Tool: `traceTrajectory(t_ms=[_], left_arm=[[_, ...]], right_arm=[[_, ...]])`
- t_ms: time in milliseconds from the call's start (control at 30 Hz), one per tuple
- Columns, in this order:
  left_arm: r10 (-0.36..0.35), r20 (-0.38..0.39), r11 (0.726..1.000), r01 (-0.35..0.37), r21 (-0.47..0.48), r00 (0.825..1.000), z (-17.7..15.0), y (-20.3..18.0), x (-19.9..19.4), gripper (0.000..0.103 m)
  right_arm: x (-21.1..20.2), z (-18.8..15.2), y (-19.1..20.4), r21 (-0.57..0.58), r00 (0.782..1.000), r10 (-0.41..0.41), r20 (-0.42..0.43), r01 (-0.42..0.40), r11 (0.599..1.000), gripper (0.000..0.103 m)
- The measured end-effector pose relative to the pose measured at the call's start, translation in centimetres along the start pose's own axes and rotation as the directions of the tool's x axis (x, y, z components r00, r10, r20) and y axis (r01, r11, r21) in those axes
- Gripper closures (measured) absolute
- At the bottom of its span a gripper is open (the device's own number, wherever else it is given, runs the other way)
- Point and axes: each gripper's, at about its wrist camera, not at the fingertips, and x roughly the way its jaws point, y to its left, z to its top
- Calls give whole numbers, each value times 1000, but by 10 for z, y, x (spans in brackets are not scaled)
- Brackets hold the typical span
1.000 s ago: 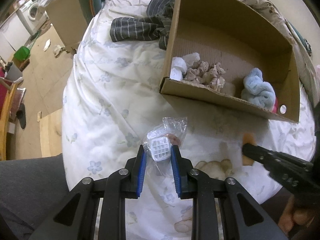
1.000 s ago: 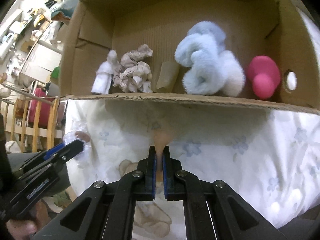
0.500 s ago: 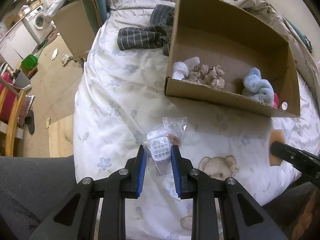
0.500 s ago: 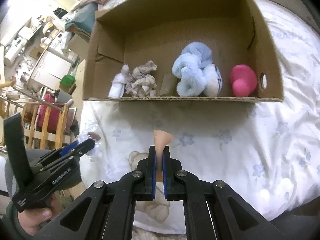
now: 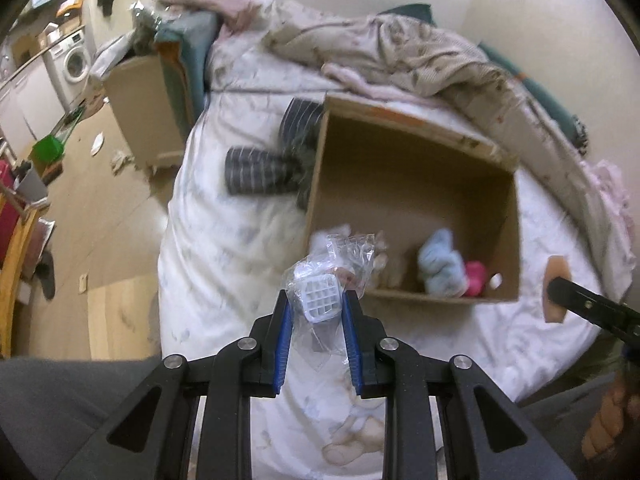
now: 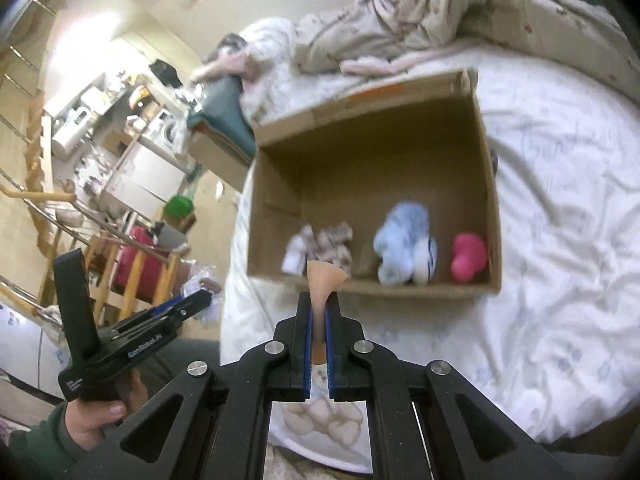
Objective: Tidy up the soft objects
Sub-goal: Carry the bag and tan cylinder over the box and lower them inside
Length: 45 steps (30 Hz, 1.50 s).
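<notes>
My left gripper (image 5: 316,300) is shut on a clear plastic bag (image 5: 340,256) with a white gridded piece (image 5: 322,300) inside, held in the air in front of the near wall of a cardboard box (image 5: 408,296). My right gripper (image 6: 318,302) is shut on a thin peach-coloured soft piece (image 6: 324,278), lifted above the bed in front of the same cardboard box (image 6: 372,290). Inside the box lie a light blue fluffy item (image 6: 402,248), a pink item (image 6: 468,256) and a beige crumpled cloth (image 6: 330,242). The right gripper with its peach piece (image 5: 556,292) shows at the right of the left wrist view.
The box rests on a white flowered bedsheet (image 6: 560,240). A dark striped garment (image 5: 264,170) lies left of the box. A rumpled beige blanket (image 5: 400,52) is piled behind it. Left of the bed are a wooden floor (image 5: 104,208), another cardboard box (image 5: 148,108) and a wooden rail (image 6: 108,276).
Both grippers have risen with their loads and tilted up. The box now looks smaller and farther below, and more of the blanket and room shows.
</notes>
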Motion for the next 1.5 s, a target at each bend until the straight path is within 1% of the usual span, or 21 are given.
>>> traceTrajectory(t_ms=[133,267,433,533,567,633,700,800,867,967,1067,1167,1300,1500], left_arm=[[-32,22,999,32,16,999,18,-6,-8,81],[-55,18,998,55,32,998,36,-14,0,81],[-73,-25,994,75,81,997,49,-33,33,81],[-74,-55,992,79,99,996,51,-41,57,81],[-73,-68,991,80,103,995,51,-43,66,81],[-72,-78,990,81,113,994,52,-47,78,81],[-83,-73,987,92,129,994,52,-49,91,81],[-104,-26,989,106,107,994,51,-41,100,81],[-85,-47,992,89,89,995,51,-37,109,81],[-108,-76,988,116,101,991,50,-38,117,81],[-129,-102,987,138,87,986,47,-36,122,81],[-115,-115,986,127,105,987,45,-38,126,81],[-128,-125,986,140,91,984,44,-39,129,81],[-141,-112,982,154,108,984,42,-43,127,81]], right_arm=[[-8,16,0,-2,999,12,35,-12,1000,96],[-4,30,-2,-8,999,13,42,-12,1000,96],[21,37,-7,-15,999,4,41,-3,1000,96],[37,34,-15,-5,997,-27,73,28,1000,96],[42,32,-20,9,997,-40,70,39,999,96],[54,32,-29,45,998,-59,35,57,997,96],[64,33,-33,50,997,-76,7,76,996,96],[77,33,-36,52,997,-69,-29,71,996,96],[86,30,-35,39,995,-78,-63,80,996,96],[94,27,-35,27,993,-78,-93,80,996,96],[99,26,-38,36,991,-75,-110,80,996,96],[105,26,-41,56,989,-69,-129,77,995,95],[111,26,-41,62,988,-64,-142,74,995,95],[113,27,-39,63,987,-58,-148,68,996,95]])
